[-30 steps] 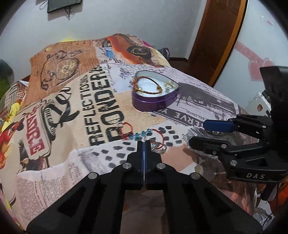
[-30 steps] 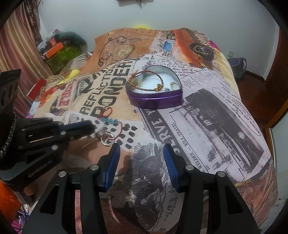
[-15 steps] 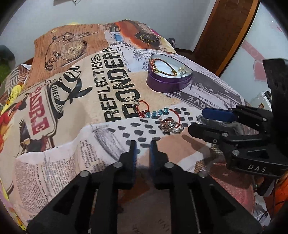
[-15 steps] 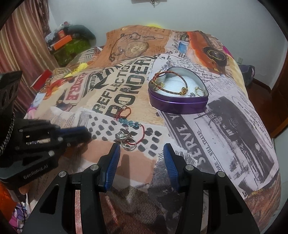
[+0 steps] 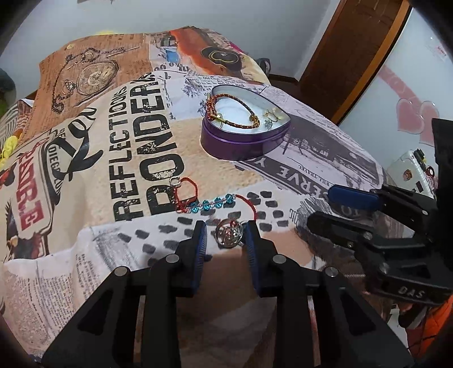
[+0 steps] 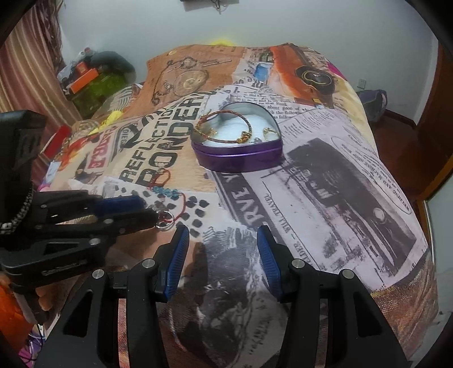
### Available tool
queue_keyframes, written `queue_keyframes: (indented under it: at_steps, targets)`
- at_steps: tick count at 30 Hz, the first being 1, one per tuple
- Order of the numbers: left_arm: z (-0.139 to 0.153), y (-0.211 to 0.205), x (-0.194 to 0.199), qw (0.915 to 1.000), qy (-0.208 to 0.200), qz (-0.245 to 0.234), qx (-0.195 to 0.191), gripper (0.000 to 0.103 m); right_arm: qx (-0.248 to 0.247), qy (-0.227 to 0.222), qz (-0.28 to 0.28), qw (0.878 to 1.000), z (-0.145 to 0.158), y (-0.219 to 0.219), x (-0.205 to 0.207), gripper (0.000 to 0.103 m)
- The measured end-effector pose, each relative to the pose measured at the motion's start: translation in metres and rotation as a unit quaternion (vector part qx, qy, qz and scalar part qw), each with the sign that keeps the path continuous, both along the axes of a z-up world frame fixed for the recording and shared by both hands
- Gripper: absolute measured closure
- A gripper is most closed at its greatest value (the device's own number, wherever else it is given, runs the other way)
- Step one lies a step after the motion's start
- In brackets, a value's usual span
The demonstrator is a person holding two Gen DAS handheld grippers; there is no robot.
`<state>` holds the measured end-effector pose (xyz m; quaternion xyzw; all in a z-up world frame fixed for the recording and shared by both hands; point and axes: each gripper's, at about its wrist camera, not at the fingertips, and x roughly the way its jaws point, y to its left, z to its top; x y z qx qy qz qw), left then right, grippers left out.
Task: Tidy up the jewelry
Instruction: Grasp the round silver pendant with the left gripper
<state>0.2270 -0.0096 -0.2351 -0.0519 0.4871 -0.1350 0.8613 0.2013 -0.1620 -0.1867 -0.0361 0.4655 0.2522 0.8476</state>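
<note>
A purple heart-shaped metal tin [image 5: 243, 141] sits open on the bed, holding a red and gold braided bracelet [image 5: 232, 111] and small gold rings [image 5: 271, 114]. Nearer lie a red string bracelet with blue beads [image 5: 211, 202] and shiny silver rings [image 5: 228, 233].

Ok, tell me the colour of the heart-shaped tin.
Purple outside, pale inside; the heart-shaped tin shows best in the right wrist view.

Pale walls [image 6: 311, 25], a brown wooden door [image 5: 354, 51], striped curtains [image 6: 25, 70] at left, wood floor [image 6: 396, 124], a bed under a newsprint-patterned cover [image 6: 339, 169].

Black plastic left gripper [image 5: 226, 233], blue ribbed pads, silver screws; right gripper [image 6: 223, 235] alike, white "DAS" lettering
</note>
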Motion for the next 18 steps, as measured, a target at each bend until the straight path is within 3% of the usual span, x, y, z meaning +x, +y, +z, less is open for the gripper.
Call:
queue_keyframes:
  at_steps: [6,9,11,18]
  targets:
    - [-0.002,-0.004,-0.002,0.9999,-0.007,-0.003,0.008,0.076,0.003,0.000,0.000,1.000,-0.003,-0.002,0.001,0.057]
    - [-0.001,-0.004,-0.001,0.9999,-0.008,-0.006,0.003,0.084,0.006,0.001,0.001,1.000,-0.004,-0.002,0.002,0.057]
    - [0.000,-0.003,-0.002,0.9999,-0.011,-0.004,0.004,0.084,0.008,0.001,0.001,1.000,-0.004,-0.002,0.002,0.057]
    - [0.017,-0.001,-0.011,0.9986,-0.050,0.008,0.015,0.084,0.006,-0.001,0.004,1.000,-0.002,-0.002,0.000,0.057]
